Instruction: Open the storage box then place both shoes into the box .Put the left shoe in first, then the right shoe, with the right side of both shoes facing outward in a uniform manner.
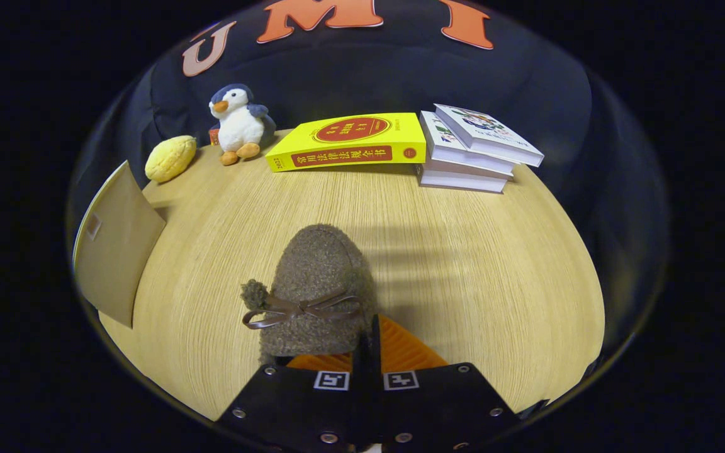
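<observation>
Gripper view: tool [367,343] pinching the fuzzy brown shoe's [317,283] rim above the table [494,264].

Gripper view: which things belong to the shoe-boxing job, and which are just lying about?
Job: shoe, pinched at its edge by the shut hand-held gripper; box.
Lying about: penguin, yellow book, white books, bun.

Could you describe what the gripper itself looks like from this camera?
The gripper has a wide, flat black body that flares toward the camera, studded with silver screws. Two square black-and-white tracking markers sit side by side at its front, where the fingers start.
</observation>
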`<state>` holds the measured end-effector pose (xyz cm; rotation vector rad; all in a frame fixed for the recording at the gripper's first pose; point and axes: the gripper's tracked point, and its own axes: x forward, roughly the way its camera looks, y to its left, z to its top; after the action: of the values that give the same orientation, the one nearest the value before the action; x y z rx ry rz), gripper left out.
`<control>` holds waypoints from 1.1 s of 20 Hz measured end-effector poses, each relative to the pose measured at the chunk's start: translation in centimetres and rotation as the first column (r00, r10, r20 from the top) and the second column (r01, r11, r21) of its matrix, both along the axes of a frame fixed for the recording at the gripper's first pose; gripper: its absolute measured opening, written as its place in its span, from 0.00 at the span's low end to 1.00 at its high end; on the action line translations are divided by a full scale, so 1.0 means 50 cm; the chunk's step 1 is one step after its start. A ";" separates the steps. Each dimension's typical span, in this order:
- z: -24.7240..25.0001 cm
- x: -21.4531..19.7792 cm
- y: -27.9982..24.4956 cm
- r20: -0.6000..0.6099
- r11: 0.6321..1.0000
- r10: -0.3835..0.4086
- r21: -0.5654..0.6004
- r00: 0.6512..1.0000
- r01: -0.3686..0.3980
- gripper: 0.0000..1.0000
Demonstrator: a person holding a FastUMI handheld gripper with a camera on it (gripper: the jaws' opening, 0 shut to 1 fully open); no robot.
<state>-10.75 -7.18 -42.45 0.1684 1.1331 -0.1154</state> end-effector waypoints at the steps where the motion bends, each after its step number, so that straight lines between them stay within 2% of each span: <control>1: 0.010 0.001 0.006 0.004 1.000 -0.010 0.006 1.000 0.010 0.04; 8: 0.157 0.040 0.086 0.071 0.998 -0.057 0.041 0.996 0.055 0.04; 15: 0.320 0.102 0.216 0.125 0.995 -0.048 0.093 0.991 0.037 0.04; 22: 0.439 0.190 0.431 0.162 0.987 0.047 0.147 0.986 -0.071 0.04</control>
<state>-1.24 14.35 -20.48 0.2754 0.9869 0.0374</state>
